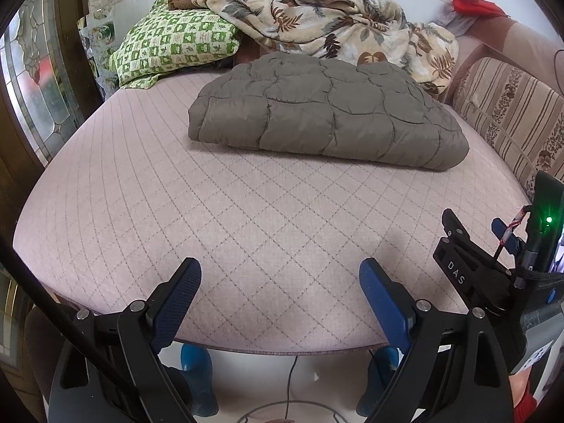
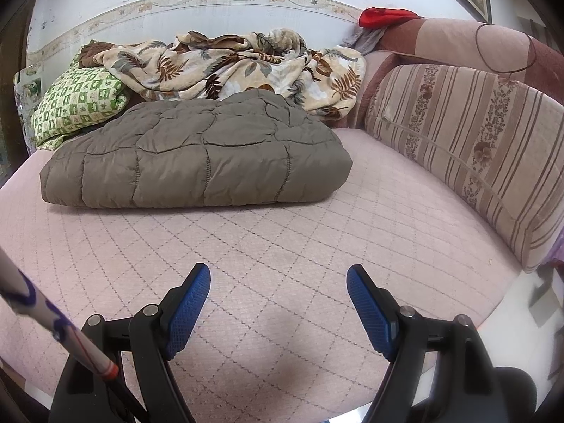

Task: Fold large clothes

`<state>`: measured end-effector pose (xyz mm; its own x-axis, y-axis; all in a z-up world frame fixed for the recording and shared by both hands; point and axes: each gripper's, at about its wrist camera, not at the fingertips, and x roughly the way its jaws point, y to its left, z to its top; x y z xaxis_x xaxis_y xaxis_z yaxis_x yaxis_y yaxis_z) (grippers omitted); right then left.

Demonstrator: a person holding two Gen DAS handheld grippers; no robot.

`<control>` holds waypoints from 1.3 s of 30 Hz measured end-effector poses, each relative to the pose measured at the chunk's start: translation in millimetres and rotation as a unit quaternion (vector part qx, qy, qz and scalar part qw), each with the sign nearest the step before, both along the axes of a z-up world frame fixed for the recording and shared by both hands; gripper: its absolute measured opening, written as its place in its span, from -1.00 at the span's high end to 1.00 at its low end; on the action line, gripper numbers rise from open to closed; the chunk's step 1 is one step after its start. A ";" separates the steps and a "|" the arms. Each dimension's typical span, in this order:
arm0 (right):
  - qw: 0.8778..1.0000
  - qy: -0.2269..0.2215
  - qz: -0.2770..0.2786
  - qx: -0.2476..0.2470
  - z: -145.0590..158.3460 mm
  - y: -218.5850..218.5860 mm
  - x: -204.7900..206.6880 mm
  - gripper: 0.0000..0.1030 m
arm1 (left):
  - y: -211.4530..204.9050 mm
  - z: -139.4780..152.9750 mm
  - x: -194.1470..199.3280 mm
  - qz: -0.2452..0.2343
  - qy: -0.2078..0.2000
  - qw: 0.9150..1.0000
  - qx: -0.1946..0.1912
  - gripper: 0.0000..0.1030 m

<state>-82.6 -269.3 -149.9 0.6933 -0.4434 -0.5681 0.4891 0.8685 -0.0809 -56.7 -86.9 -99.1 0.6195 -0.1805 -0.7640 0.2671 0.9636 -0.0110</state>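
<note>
Nearest, the left gripper (image 1: 280,282) hovers over the front edge of the bed (image 1: 141,211), jaws wide apart and holding nothing. The right gripper (image 2: 278,287) hangs just inside that same edge, its jaws likewise spread and empty. Well beyond both, toward the back of the bed, lies the folded brown quilted jacket (image 2: 197,155), a flat thick bundle resting on the pink quilted cover. Behind the jacket, a leaf-print blanket (image 2: 232,67) is heaped against the wall, with a green checked pillow (image 2: 77,105) to the jacket's left and a striped cushion (image 2: 469,148) to its right.
</note>
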 end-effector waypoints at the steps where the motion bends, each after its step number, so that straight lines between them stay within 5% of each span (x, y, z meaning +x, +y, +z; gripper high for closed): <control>1: 1.000 -0.001 0.001 0.000 0.3 0.8 -0.2 -0.62 | 1.3 -0.3 0.9 0.000 0.001 1.000 -0.001 -0.76; 9: 1.000 -0.011 0.009 -0.008 3.4 7.9 -1.5 -0.62 | 8.4 -1.2 4.4 -0.008 0.004 0.999 -0.036 -0.76; 27: 1.000 0.005 0.016 -0.021 -5.3 18.7 5.8 -0.62 | 13.6 -10.2 22.3 0.007 0.005 1.000 -0.007 -0.76; 33: 0.999 -0.002 0.020 0.034 15.0 -15.4 18.5 -0.62 | 33.2 -0.5 94.5 0.004 0.016 1.000 -0.005 -0.76; 39: 0.997 -0.031 -0.045 0.054 47.2 -112.2 57.5 -0.78 | 50.1 5.1 210.9 0.011 0.046 0.997 -0.055 -0.65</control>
